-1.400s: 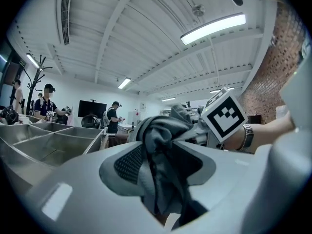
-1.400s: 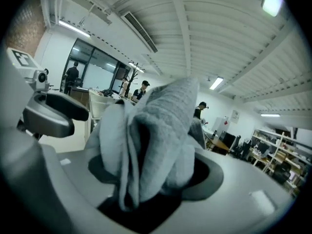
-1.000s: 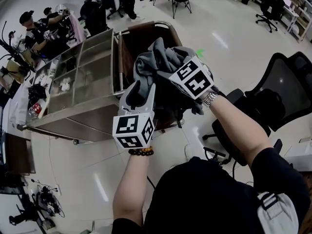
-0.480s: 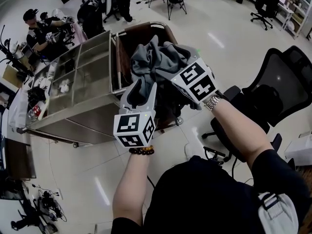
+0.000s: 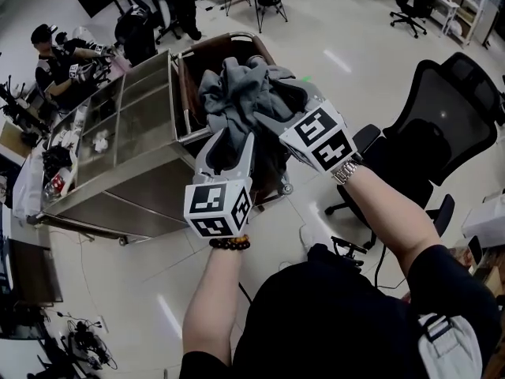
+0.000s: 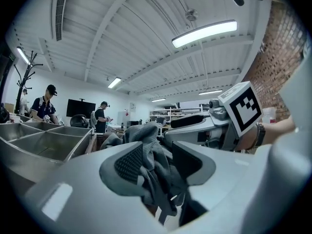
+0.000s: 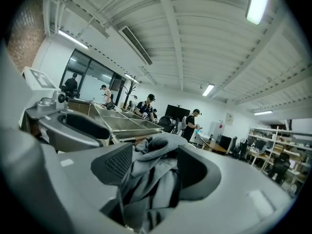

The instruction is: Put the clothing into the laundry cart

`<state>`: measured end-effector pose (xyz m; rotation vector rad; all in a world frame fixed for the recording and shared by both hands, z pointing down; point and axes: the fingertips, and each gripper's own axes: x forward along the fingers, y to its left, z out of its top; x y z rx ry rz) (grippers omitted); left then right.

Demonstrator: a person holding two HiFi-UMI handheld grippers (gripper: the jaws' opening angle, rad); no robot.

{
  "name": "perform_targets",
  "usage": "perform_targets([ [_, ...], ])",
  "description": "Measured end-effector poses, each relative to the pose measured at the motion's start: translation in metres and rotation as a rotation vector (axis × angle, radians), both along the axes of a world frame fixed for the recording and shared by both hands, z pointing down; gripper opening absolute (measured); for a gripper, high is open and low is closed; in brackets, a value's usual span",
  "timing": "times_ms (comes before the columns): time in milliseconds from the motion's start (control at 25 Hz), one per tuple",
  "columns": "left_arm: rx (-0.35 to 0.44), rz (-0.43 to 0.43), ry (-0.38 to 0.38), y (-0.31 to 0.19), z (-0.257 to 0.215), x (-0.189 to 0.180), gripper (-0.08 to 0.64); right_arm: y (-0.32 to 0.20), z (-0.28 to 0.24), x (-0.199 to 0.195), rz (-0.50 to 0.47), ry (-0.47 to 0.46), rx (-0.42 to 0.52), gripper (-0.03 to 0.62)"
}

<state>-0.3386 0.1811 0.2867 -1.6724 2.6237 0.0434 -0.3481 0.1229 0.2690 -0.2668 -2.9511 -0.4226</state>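
Clothing (image 5: 241, 93), a grey bundle, hangs pinched in both my grippers, and in the head view it overlaps the open mouth of the cart (image 5: 230, 39). Over the last second I have carried it a little further out toward the cart, alongside the steel table (image 5: 134, 125), so it now covers more of the opening than it did. My left gripper (image 5: 230, 139) is clenched on a fold of the cloth. My right gripper (image 5: 267, 118) has just been closing its jaws, with grey fabric bunched between the pads, so both grasp the same bundle. I judge the carry nearly done: what is left is to lower it and let go so it drops inside, not over the rim. No brand, label or print is readable on cloth or cart; the cubes (image 5: 217, 208) bear only black-and-white square markers.
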Motion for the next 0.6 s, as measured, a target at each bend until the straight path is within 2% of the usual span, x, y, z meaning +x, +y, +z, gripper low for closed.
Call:
perform_targets([
  [320,0.006,0.022,-0.002,0.013,-0.010,0.030,0.187,0.021,-0.014,0.038,0.021,-0.064,0.021,0.170],
  [600,0.027,-0.001,-0.018,0.016,-0.027,0.047,0.183,0.031,-0.028,0.064,-0.006,-0.116,0.029,0.116],
])
